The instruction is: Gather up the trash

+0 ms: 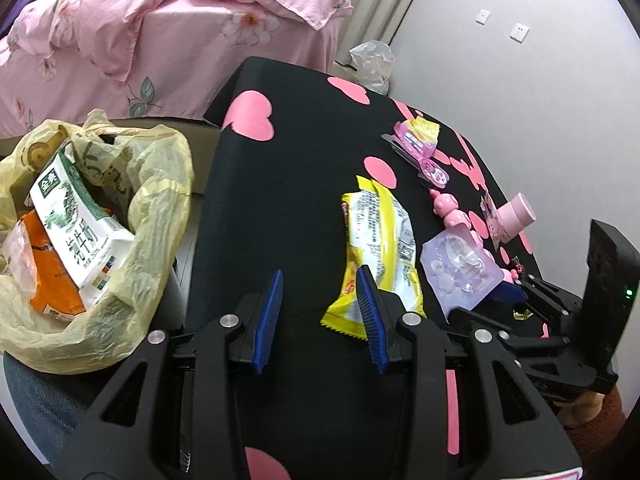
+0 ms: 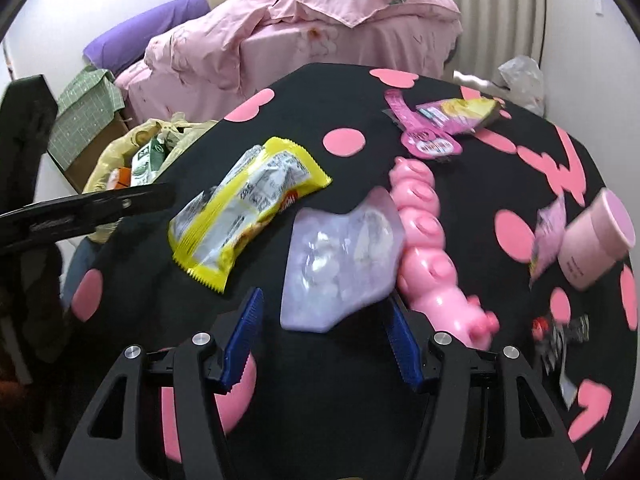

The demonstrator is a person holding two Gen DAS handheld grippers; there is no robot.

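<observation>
Two hand-held grippers we log over the counter (image 1: 304, 184): left hand-held gripper (image 1: 320, 312) partly parted, empty, beside the yellow wrapper (image 1: 380, 240); right hand-held gripper (image 2: 324, 340) spread wide, released, straddling the lilac blister pack (image 2: 340, 264), likely our next pick. Yellow trash bag (image 1: 152, 208) gapes at nine o'clock for drops. Black heart-print cloth; pink bed (image 1: 160, 32) at twelve o'clock.

The cloth (image 1: 304, 200) is black with pink hearts and dots. The wrapper (image 1: 380, 248) is yellow, the bag (image 1: 152, 184) pale yellow, the bedding (image 1: 160, 24) pink floral.
</observation>
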